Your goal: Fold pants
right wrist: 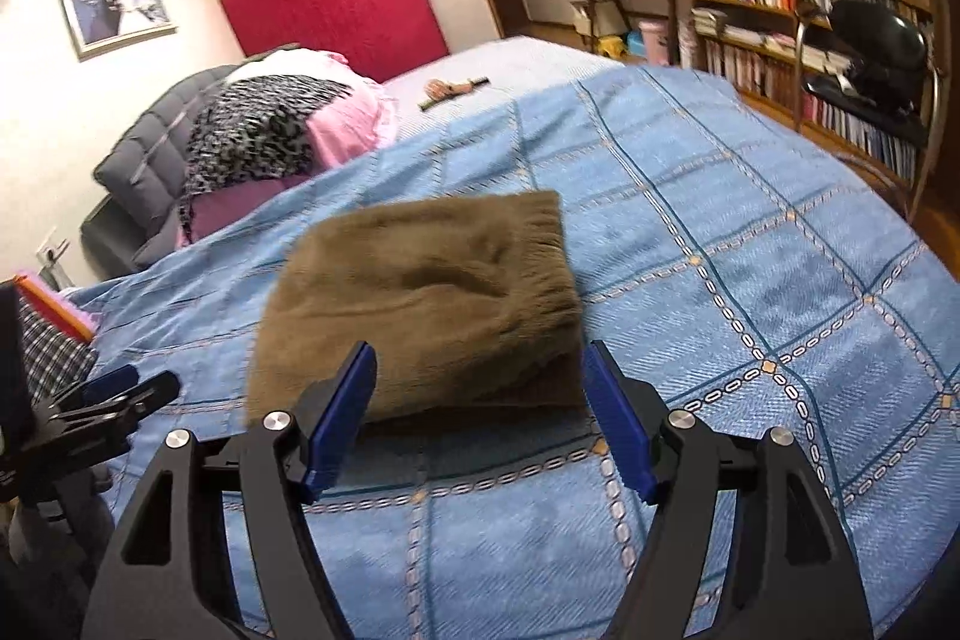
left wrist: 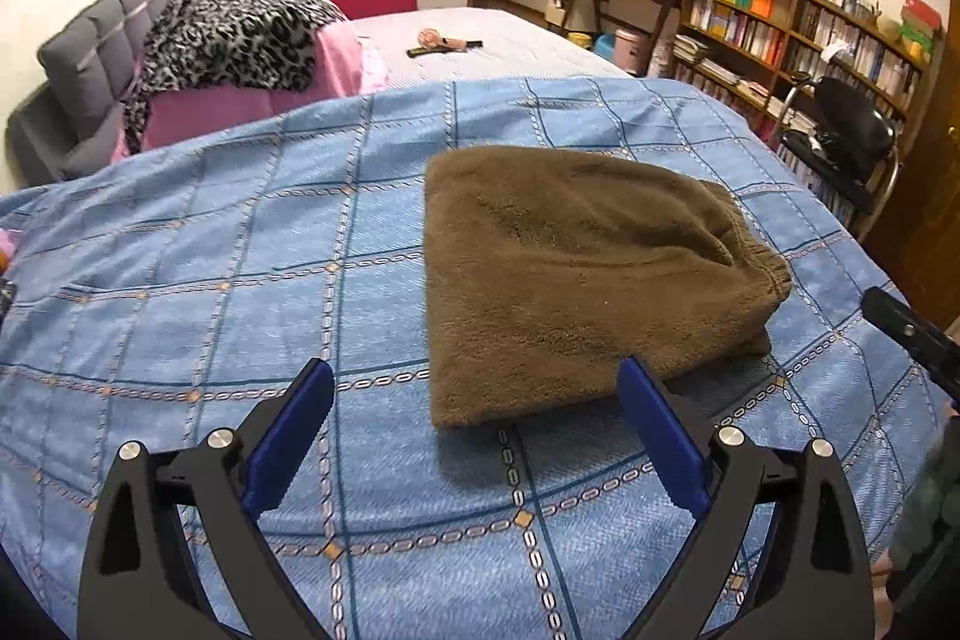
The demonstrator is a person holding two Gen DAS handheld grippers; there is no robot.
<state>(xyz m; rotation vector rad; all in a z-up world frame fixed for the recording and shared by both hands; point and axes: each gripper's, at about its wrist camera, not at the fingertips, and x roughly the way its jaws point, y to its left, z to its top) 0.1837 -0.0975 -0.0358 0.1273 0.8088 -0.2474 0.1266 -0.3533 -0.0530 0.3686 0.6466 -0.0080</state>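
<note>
Both tongs — left tongs (left wrist: 474, 388), right tongs (right wrist: 477, 370) — gape apart above folded pants (left wrist: 576, 274)' near edge — bedspread (left wrist: 210, 250) all around.

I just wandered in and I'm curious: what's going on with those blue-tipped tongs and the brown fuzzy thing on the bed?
A person is folding pants using a handheld gripper in each hand. The brown fleece pants lie folded into a compact bundle on the blue checked bedspread. The left gripper and the right gripper both hover open just in front of the bundle, holding nothing. Judging by the neat bundle, the folding looks about finished.
</note>
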